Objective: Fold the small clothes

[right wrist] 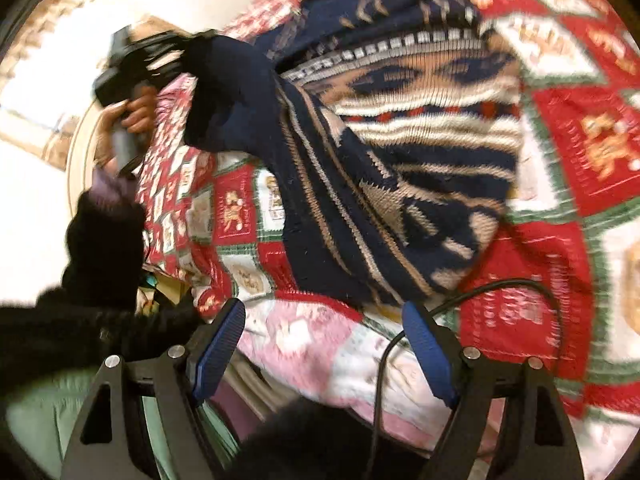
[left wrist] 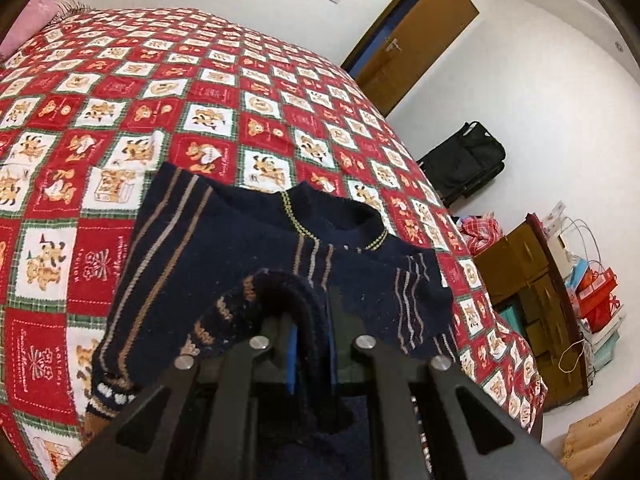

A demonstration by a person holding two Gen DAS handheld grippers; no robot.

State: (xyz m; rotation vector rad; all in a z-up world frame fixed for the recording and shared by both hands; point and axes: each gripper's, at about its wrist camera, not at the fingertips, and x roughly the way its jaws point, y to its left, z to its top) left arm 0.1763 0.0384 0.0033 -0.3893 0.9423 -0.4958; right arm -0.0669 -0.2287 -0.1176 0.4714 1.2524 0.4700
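On the red-and-white checked quilt (left wrist: 224, 92) covering the bed, my navy knit sweater (left wrist: 192, 240) lies spread, collar pointing away toward the far edge of the quilt, striped sleeves folded in over the body. My left gripper (left wrist: 312, 320) is clamped tight on a dark ribbed cuff or hem of the sweater, fabric bunched between the blue pads and lifted off the quilt. From the right wrist view I see that same gripper held in a hand (right wrist: 132, 116) with a black sleeve, dark fabric hanging from it above the quilt's near edge. My right gripper (right wrist: 324, 344) has jaws wide apart, nothing between them, hovering over the quilt just short of the sweater's patterned part. A black cable (right wrist: 472, 292) loops across the quilt beside it. Right view is blurred.
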